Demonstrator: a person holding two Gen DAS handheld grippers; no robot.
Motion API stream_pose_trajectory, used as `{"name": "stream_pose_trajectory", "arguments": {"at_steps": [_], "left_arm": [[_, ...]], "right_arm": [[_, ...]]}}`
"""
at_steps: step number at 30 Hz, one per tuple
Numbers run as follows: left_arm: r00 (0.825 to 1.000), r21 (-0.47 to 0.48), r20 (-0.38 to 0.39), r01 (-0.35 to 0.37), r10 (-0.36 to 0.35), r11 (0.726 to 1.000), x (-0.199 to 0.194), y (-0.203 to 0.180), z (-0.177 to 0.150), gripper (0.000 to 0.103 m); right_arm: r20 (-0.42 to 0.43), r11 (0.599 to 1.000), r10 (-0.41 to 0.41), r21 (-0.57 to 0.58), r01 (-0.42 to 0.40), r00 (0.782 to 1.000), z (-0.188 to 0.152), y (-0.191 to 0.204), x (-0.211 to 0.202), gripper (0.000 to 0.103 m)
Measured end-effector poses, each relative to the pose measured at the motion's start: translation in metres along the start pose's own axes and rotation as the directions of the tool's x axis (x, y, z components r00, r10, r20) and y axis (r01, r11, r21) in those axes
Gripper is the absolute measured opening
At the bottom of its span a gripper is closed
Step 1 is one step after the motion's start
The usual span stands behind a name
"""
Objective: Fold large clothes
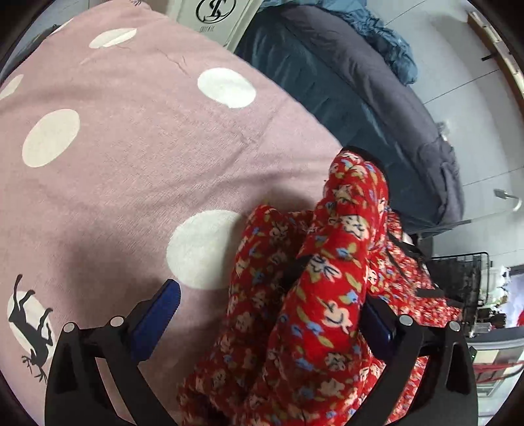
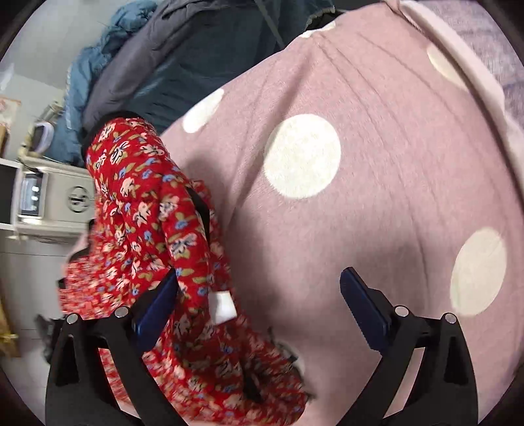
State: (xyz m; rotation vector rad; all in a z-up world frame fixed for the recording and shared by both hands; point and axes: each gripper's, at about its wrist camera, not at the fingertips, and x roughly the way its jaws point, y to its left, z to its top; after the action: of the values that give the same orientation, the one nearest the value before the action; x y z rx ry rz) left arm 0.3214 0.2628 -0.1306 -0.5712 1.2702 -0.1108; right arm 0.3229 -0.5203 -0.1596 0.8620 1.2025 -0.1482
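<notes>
On the pink dotted blanket [image 1: 131, 147], the red floral garment [image 1: 311, 311] lies bunched and unfolded, both the left hand-held gripper [image 1: 268, 314] and right hand-held gripper [image 2: 258, 308] released, so folding seems barely begun.

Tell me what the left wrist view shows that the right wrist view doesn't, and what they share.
Only the left wrist view shows a black deer print on the blanket, a white box with a black logo and a black wire rack.

Only the right wrist view shows a white appliance at the left and a white tag on the dress.

Both show the red flowered dress bunched on the pink blanket with white dots, a dark cover, and a wide-open hand-held gripper: left, right.
</notes>
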Motion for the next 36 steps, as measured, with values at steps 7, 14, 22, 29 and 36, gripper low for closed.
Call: {"name": "stream_pose_trajectory", "arguments": {"at_steps": [7, 14, 22, 29, 36], "left_arm": [[0.999, 0.108, 0.022, 0.047, -0.049, 0.993, -0.043, -0.009, -0.016, 0.097], [0.988, 0.106, -0.07, 0.145, -0.138, 0.984, -0.036, 0.007, -0.023, 0.097], [0.961, 0.055, -0.192, 0.216, -0.202, 0.975, 0.033, -0.002, -0.031, 0.098], [0.931, -0.012, -0.264, 0.259, -0.253, 0.966, 0.063, 0.005, -0.02, 0.099], [0.926, -0.013, -0.283, 0.257, -0.25, 0.966, 0.073, 0.002, -0.017, 0.099]], "right_arm": [[-0.066, 0.983, 0.096, -0.148, -0.105, 0.993, -0.031, -0.007, -0.025, 0.094], [-0.175, 0.949, 0.209, -0.201, -0.242, 0.962, -0.058, -0.012, -0.019, 0.094], [-0.273, 0.936, 0.259, -0.165, -0.31, 0.927, -0.053, -0.001, 0.043, 0.094], [-0.29, 0.932, 0.299, -0.114, -0.343, 0.909, -0.048, 0.005, 0.07, 0.098], [-0.251, 0.936, 0.312, -0.085, -0.342, 0.916, -0.057, 0.003, 0.064, 0.099]]}}
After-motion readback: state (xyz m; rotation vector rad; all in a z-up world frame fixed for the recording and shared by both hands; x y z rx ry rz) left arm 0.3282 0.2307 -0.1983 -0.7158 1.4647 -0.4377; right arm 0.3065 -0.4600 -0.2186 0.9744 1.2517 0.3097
